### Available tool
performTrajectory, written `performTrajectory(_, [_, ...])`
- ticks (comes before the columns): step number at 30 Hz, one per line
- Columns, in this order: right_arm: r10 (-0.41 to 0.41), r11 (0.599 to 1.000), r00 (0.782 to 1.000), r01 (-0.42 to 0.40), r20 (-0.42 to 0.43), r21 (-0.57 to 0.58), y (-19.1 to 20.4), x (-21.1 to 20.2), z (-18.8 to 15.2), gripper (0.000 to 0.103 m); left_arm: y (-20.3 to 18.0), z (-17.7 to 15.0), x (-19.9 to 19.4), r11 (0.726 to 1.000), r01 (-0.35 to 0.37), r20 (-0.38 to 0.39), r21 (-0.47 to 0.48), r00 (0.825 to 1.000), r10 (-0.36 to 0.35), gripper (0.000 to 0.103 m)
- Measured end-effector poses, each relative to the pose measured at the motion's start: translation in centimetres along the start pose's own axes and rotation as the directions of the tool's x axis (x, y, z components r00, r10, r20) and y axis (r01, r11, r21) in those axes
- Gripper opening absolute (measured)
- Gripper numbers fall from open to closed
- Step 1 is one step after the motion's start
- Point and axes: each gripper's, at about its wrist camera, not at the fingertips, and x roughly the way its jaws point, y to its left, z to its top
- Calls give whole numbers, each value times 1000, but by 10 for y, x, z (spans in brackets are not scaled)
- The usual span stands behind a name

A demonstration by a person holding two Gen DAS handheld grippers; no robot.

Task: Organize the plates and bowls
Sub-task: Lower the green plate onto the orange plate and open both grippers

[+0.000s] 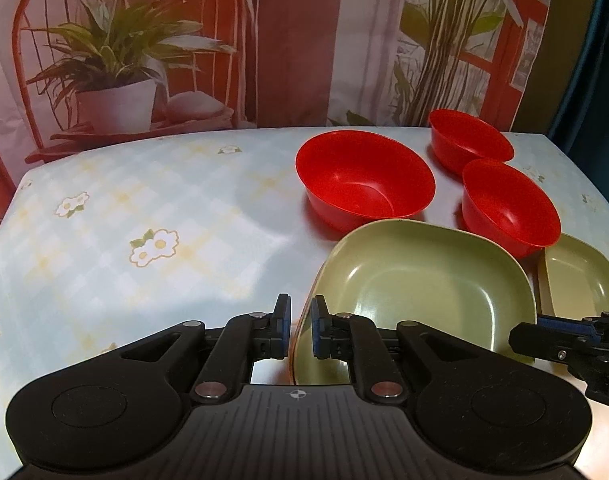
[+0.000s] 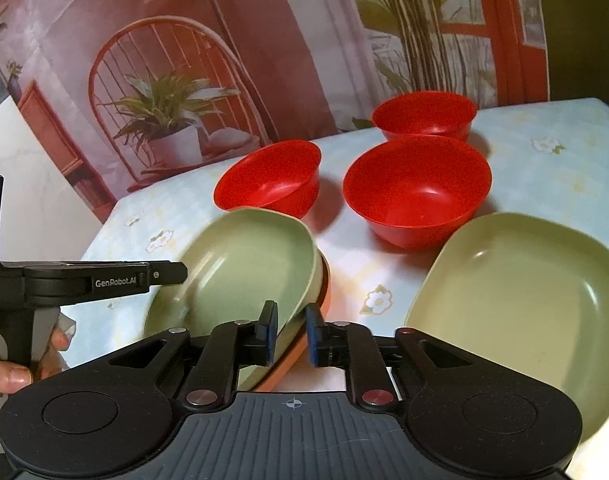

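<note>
A square green plate [image 1: 416, 280] lies on the flowered table, and an orange rim [image 2: 324, 284] shows under it. My left gripper [image 1: 300, 330] straddles the plate's near-left rim, jaws slightly apart, pads not pressing. My right gripper [image 2: 289, 334] straddles the opposite rim of the same plate [image 2: 244, 264], and a small gap shows at its pads too. Each gripper appears in the other's view: the right gripper [image 1: 552, 330] and the left gripper [image 2: 172, 272]. Three red bowls [image 1: 364, 180] [image 1: 468, 140] [image 1: 508, 208] stand behind the plate. A second green plate [image 2: 516, 288] lies to the right.
The tablecloth [image 1: 144, 200] stretches bare to the left of the bowls. A printed backdrop with a chair and plants hangs behind the table's far edge. A person's hand [image 2: 8, 376] holds the left gripper's handle at the left border of the right wrist view.
</note>
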Motion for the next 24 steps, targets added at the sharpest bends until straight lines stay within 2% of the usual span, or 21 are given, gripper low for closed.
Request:
performTrajectory(7, [-23,999,999,24,49,-27,-1,-9,-2,16,1,-2,-4,1000,-6,16,-13,1000,6,12])
performTrajectory(12, [-15,998,998,18,55,-54,0,-9,-4,7,2,-5,-4,1000,-1,15,-19,1000,2,12])
performTrajectory(21, [-20,1000,1000,21,17,-19,-3,0,-8,8,2,-6,-9,1000,-9,22,-21,1000,10,12])
performTrajectory(24, [-33,999,999,34,38,-42,-1,-4,-8,14,0,-5,-16,1000,-9,45,-20,999,10,12])
